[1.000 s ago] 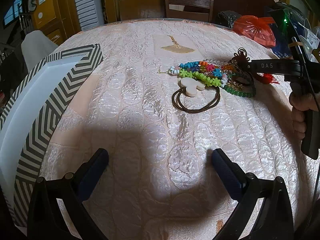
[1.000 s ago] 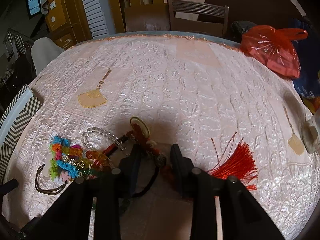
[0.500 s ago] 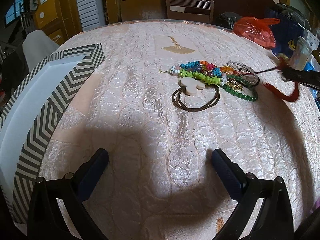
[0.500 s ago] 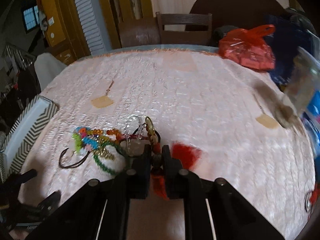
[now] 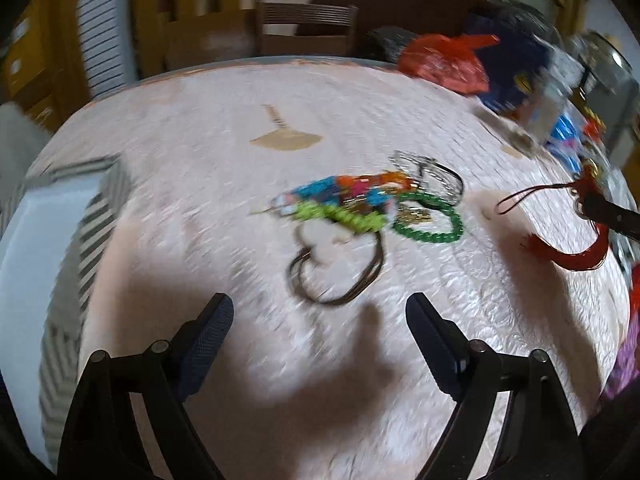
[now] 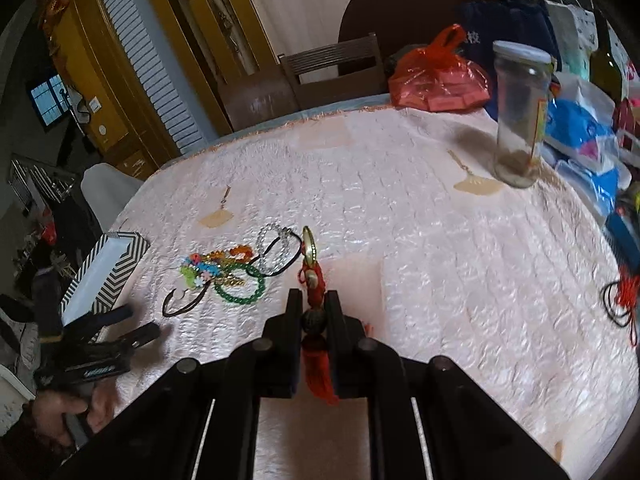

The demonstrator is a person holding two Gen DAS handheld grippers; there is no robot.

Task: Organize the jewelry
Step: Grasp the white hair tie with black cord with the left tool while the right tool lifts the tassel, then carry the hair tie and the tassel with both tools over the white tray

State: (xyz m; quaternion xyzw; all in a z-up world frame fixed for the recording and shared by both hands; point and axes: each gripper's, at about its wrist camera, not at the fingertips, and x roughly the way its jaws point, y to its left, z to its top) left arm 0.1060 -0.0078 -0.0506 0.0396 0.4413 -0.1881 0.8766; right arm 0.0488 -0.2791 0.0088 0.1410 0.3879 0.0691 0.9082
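Note:
My right gripper (image 6: 313,300) is shut on a red tassel charm (image 6: 313,280), its pads pinching the dark bead, with the gold ring above and the tassel hanging below. It hangs clear of the cloth, right of the jewelry pile (image 6: 224,268). In the left wrist view the charm (image 5: 576,254) dangles from the right gripper (image 5: 612,216) at the right edge. The pile (image 5: 360,200) holds colourful bead bracelets, a green bead bracelet (image 5: 432,232) and a brown hair tie (image 5: 332,276) with a cream charm. My left gripper (image 5: 318,308) is just short of the hair tie, its jaws closing on nothing.
A chevron-patterned box (image 5: 96,216) with a white inside lies at the table's left edge (image 6: 120,272). A glass jar (image 6: 520,120), a red plastic bag (image 6: 436,80) and blue packets (image 6: 580,140) crowd the far right. Another red tassel (image 6: 624,300) lies at the right edge.
My right gripper shut on the red tassel charm and lifted it up and right, off the pile. My left gripper moved nearer the pile and its jaws narrowed.

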